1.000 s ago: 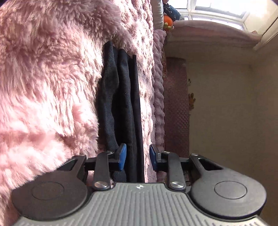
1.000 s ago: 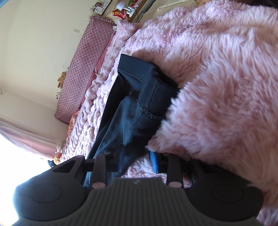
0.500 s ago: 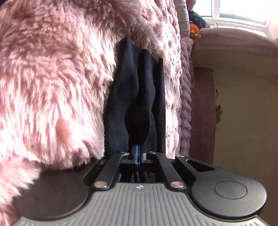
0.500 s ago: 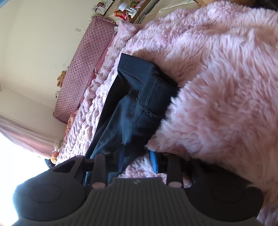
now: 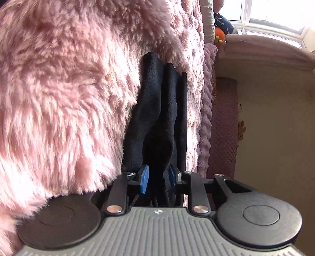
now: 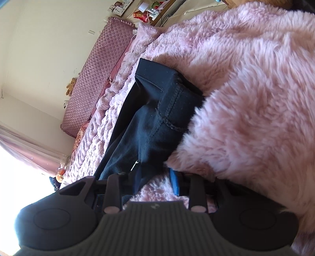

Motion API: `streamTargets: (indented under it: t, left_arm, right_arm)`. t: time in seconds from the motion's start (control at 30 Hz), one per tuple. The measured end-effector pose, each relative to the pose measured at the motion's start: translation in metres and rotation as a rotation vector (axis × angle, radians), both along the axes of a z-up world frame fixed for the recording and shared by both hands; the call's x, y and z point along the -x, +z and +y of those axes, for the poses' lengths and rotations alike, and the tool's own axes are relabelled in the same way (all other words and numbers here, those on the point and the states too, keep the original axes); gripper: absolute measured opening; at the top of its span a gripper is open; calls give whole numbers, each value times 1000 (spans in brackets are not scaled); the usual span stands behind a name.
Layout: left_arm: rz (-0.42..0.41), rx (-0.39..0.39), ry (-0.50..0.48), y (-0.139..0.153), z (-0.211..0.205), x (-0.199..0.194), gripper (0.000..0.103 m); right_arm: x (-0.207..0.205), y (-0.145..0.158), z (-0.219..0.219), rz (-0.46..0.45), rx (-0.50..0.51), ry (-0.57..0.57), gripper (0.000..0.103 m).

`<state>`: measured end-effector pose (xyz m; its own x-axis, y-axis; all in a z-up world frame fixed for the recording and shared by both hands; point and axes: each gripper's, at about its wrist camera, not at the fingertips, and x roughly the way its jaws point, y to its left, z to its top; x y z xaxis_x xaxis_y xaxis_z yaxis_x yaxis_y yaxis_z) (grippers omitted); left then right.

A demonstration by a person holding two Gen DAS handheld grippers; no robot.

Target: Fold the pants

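The dark folded pants (image 5: 157, 110) lie on a fluffy pink blanket (image 5: 69, 98); seen edge-on in the left wrist view, they show as stacked folds. My left gripper (image 5: 157, 178) is at the near end of these folds. Its jaws are opening, with a fold of the cloth still between the blue pads (image 5: 143, 179), loose from the left one. In the right wrist view the pants (image 6: 157, 110) show a stitched seam and a small zipper pull. My right gripper (image 6: 155, 184) stands open at their near edge. Cloth covers its left finger, and pink pile shows beside its right pad (image 6: 174, 182).
The fluffy blanket (image 6: 246, 98) bulges high beside the pants. A knitted pink bedspread (image 6: 94, 137) lies under them. A quilted pink headboard (image 6: 94, 78) and a cream wall stand behind. A window (image 5: 271, 15) and an orange toy (image 5: 219, 35) are at the far end.
My left gripper closed on the pants' folds half a second ago and has now parted again, having moved a little closer along the cloth. The right gripper has stayed still.
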<state>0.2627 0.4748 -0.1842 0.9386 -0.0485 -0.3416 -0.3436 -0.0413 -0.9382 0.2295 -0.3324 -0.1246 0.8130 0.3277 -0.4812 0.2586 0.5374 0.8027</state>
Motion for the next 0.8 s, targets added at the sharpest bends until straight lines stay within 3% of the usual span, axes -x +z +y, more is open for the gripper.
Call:
streamTargets:
  t: [0.07, 0.13, 0.2, 0.3, 0.37, 0.5, 0.63, 0.8]
  left_arm:
    - [0, 14, 11, -1, 0, -7, 32]
    - [23, 21, 23, -2, 0, -10, 25]
    - [70, 11, 33, -1, -3, -10, 4]
    - [96, -71, 52, 17, -7, 0, 3]
    - [113, -79, 45, 25, -8, 6, 3]
    - [129, -23, 30, 32, 1, 21, 3]
    - [139, -26, 12, 42, 9, 31, 3]
    - [88, 68, 42, 45, 17, 34, 3]
  right_arm:
    - [-1, 0, 0, 0, -1, -2, 28]
    - [-1, 0, 1, -1, 4, -3, 28]
    - [-1, 0, 2, -2, 13, -1, 28]
    - [-2, 0, 2, 0, 15, -1, 28]
    - [-2, 1, 1, -1, 9, -2, 27]
    - [0, 0, -2, -16, -10, -2, 24]
    - [4, 0, -5, -26, -35, -4, 15]
    - [4, 1, -12, -44, -77, -9, 14]
